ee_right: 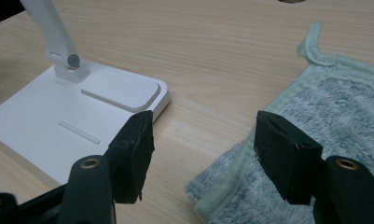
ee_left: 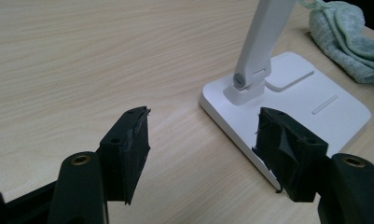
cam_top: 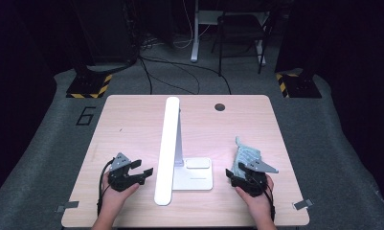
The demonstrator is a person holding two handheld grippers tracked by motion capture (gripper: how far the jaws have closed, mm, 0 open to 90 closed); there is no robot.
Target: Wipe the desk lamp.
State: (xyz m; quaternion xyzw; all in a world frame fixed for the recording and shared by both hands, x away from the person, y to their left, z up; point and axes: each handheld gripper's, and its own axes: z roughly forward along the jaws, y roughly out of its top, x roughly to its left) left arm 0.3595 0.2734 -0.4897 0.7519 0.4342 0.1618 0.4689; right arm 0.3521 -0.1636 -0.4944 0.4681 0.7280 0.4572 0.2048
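While the pale wooden worktop [cam_top: 132,124] spreads under everything, a white desk lamp [cam_top: 169,143] stands at its middle, its flat base [ee_right: 45,121] bearing a raised textured pad [ee_right: 119,88]. Right of the base lies a crumpled grey-green cloth [ee_right: 334,116], flat on the wood. The right tongs [ee_right: 198,149] hover open over the cloth's near edge, nothing gripped. The left tongs [ee_left: 203,149] gape open too, empty, beside the base's corner.

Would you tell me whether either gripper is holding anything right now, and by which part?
Nothing is held: the left gripper and right gripper both stand open, the cloth lying loose.
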